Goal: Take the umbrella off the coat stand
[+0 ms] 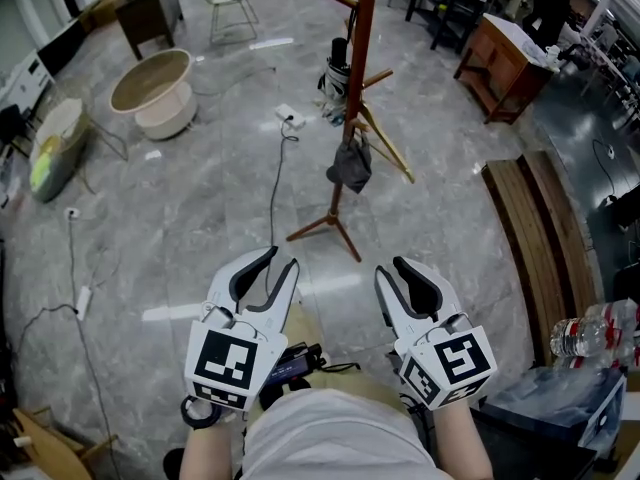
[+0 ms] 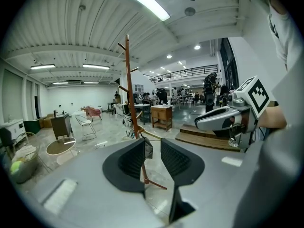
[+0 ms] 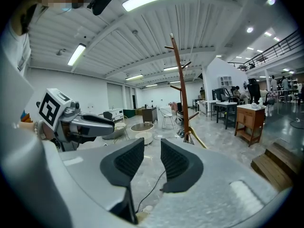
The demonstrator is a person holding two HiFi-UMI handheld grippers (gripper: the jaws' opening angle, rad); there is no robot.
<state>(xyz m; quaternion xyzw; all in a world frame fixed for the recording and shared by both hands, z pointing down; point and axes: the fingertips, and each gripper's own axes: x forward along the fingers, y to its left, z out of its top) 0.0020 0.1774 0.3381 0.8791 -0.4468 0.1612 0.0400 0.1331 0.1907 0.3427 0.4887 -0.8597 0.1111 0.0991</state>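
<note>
as it hangs, the umbrella (image 1: 350, 165) sits well beyond the left tool (image 1: 283, 259).

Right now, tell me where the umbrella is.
In the head view, the umbrella hangs low on the coat stand, just right of centre in the picture's upper half, above the stand's spread feet.

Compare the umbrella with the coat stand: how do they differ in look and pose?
The coat stand is reddish-brown wood; the umbrella is dark grey. The coat stand stands upright on splayed feet; the umbrella hangs from it, part-way up. The coat stand is tall and thin; the umbrella is a short folded bundle. Both lie ahead of the left tool and right tool, touched by neither.
</note>
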